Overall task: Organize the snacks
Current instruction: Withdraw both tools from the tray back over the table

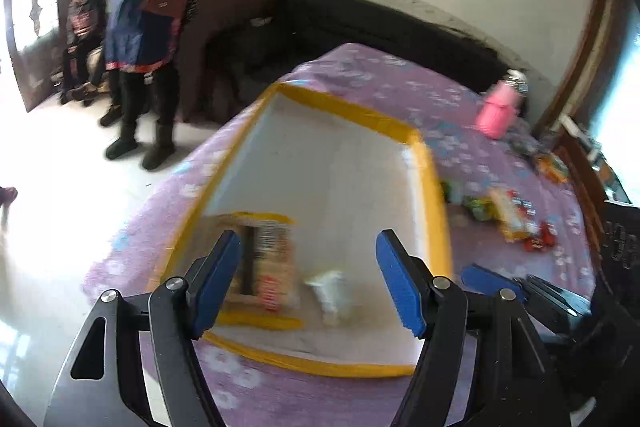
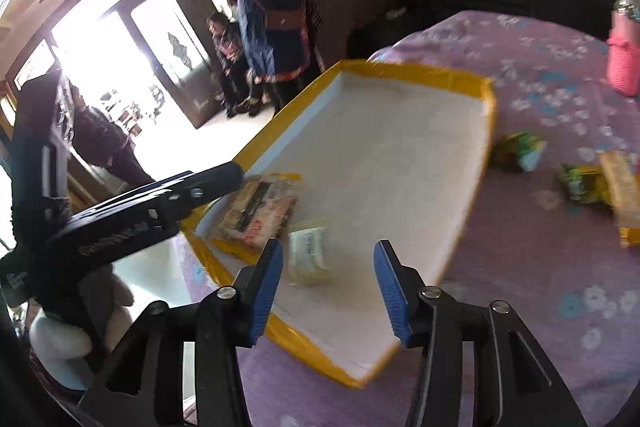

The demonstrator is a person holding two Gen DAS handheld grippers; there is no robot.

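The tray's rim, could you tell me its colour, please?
Yellow; the rim shows best in the right wrist view.

Black grippers, blue fingers [image 2: 266, 285], silver screws

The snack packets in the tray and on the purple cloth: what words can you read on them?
None can be read.
Flat packet: red lettering, too blurred.
Small white packet: print too small.
Loose snacks: blurred.

Motion blur smears the snack packets [image 1: 508, 215] beside the tray; the pink bottle [image 2: 624, 59] is cut off at the frame edge.
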